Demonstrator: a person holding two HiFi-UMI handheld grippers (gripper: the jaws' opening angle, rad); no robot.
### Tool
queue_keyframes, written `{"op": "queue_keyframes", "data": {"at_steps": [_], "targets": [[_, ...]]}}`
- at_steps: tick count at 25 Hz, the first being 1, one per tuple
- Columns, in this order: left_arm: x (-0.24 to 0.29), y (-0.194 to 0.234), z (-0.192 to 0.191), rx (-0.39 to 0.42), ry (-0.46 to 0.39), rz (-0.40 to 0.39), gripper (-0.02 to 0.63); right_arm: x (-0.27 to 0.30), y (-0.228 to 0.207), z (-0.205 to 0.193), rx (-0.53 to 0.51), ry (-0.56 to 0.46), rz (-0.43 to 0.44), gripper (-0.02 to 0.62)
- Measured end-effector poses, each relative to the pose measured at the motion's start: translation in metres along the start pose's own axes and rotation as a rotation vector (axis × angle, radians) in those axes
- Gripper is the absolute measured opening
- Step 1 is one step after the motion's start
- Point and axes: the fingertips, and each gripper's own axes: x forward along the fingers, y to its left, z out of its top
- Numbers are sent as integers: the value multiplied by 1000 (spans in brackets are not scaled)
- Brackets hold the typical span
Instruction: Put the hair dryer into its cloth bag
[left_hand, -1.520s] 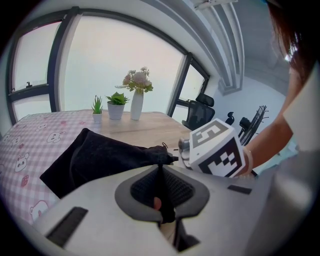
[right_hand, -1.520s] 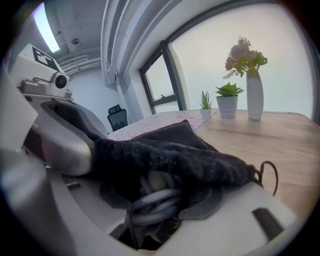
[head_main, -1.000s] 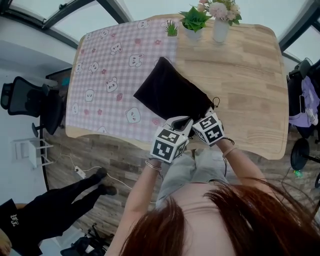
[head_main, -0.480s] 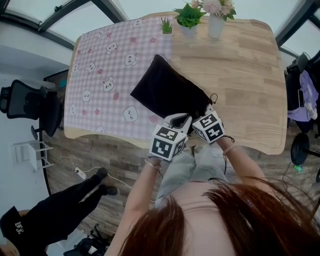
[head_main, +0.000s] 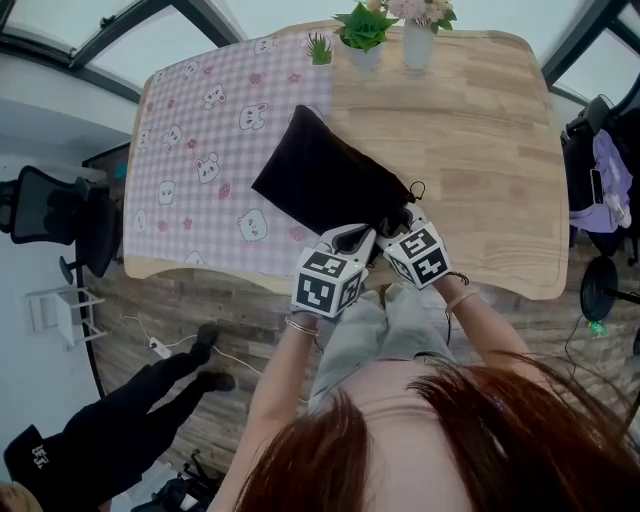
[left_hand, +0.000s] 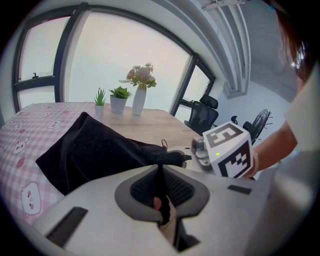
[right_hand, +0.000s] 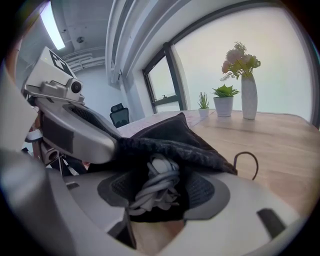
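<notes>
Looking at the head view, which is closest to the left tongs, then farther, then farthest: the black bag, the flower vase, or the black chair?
1. black bag: pinched in the left tongs.
2. flower vase: at the table's far edge.
3. black chair: off the table, far left.

A pale wooden table (head_main: 480, 150) fills the upper middle of the head view. A pink checked cloth (head_main: 200, 140) printed with small animal faces covers its left half. A black cloth bag (head_main: 325, 185) lies slanted at the centre, partly on the cloth and partly on bare wood, with its drawstring loop (head_main: 415, 188) at its right end. Along the table's top edge stand a small spiky plant (head_main: 319, 47), a leafy potted plant (head_main: 362, 30) and a white vase of flowers (head_main: 418, 40).
</notes>
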Motion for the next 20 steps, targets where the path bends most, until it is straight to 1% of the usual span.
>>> {"op": "queue_keyframes", "data": {"at_steps": [7,11,14,20], "targets": [[5,-4,-7,-20,2,6,26,-21,-1,-3,3,-24,-25,270],[8,-7,-12,-47,3,10,28,-34,-3,-11,28,-35,-40,270],[12,-8,-14,-64,3,20,28,-42,-7,-16,46,-38,-49,270],[17,-10,-19,-81,0,43,28,-55,-13,-20,48,-46,-55,270]]}}
